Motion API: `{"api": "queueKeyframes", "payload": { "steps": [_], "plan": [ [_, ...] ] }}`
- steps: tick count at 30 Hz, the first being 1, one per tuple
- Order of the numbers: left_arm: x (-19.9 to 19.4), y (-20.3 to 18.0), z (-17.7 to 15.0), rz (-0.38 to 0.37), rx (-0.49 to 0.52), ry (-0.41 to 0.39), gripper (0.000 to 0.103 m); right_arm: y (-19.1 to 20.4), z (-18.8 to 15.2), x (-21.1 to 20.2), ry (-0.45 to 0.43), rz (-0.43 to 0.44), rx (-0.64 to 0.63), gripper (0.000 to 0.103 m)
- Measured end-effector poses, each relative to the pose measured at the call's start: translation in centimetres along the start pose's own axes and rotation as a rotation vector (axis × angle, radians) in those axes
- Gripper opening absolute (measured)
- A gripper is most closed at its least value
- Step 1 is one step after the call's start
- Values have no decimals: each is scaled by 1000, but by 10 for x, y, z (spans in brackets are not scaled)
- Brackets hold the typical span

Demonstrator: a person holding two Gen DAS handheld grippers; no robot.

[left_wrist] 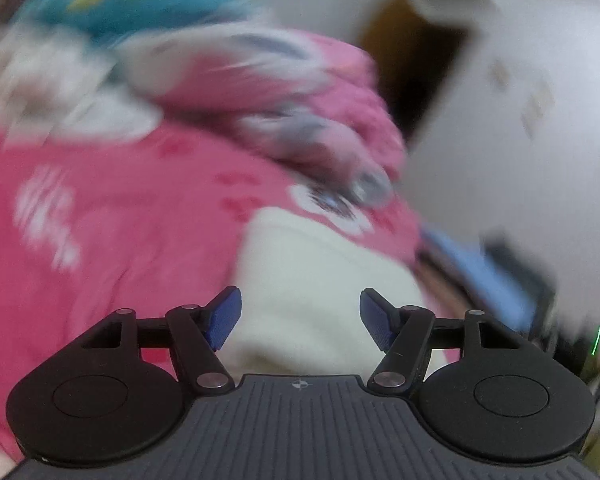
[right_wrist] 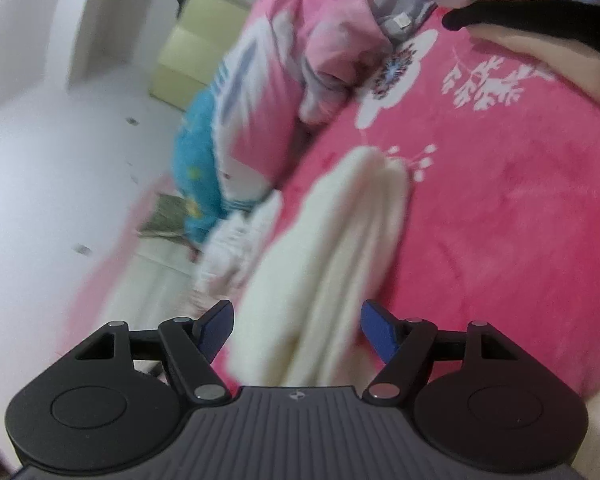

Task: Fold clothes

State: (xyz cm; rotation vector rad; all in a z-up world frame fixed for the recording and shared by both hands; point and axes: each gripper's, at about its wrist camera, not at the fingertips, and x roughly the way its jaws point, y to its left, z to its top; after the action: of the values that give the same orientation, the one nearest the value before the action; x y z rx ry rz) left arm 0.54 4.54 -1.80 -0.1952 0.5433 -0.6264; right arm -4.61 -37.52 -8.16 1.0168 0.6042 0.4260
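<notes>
both views are smeared with motion blur, so fine detail is hard to call. the cream garment (right_wrist: pixel 332 264) lies on the pink bedspread (right_wrist: pixel 500 220), bunched long and narrow with two rounded lobes at its far end, and its near end runs between the spread fingers of the right gripper (right_wrist: pixel 296 332). jaws there stand wide, clamping nothing. over on the left gripper (left_wrist: pixel 300 320) it's the same story, jaws wide with the cream cloth (left_wrist: pixel 320 280) just ahead and nothing pinched.

judging by the look, this thing is soft, fleecy and light: it will sag and drape rather than hold a line, and it shouldn't slip much between the pads. a corner or a hem edge at the near end looks like the sensible place to pinch, one per gripper. whether it's already folded lengthwise or just rumpled, i can't tell.

containers? none i can make out. a heap of pink bedding (right_wrist: pixel 332 40) and a blue cloth (right_wrist: pixel 196 160) sit beyond.
</notes>
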Motion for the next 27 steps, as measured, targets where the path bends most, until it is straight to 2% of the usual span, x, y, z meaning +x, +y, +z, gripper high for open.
{"api": "queueKeyframes", "payload": {
  "steps": [2, 7, 9, 13, 15, 21, 22, 23, 27],
  "plan": [
    [13, -34, -16, -9, 172, 27, 71, 0, -2, 8, 25, 23, 29, 72],
    [44, -120, -56, -33, 600, 96, 70, -6, -2, 33, 88, 14, 56, 65],
    [54, -133, -70, -11, 702, 93, 69, -5, -1, 38, 102, 3, 52, 65],
    [69, -141, -85, 49, 780, 79, 57, -6, 2, 46, 128, -8, 51, 60],
    [75, -141, -87, 64, 785, 75, 50, -7, 4, 49, 137, -6, 47, 59],
    [75, -142, -87, 72, 777, 75, 29, -9, 5, 61, 143, -14, 12, 39],
    [74, -143, -86, 70, 773, 77, 27, -7, 5, 61, 143, -8, -8, 32],
    [75, -143, -86, 67, 773, 82, 24, -5, 5, 62, 141, -1, -29, 30],
    [81, -142, -90, 53, 781, 112, 23, 8, 9, 51, 109, 21, -94, 23]
  ]
}}
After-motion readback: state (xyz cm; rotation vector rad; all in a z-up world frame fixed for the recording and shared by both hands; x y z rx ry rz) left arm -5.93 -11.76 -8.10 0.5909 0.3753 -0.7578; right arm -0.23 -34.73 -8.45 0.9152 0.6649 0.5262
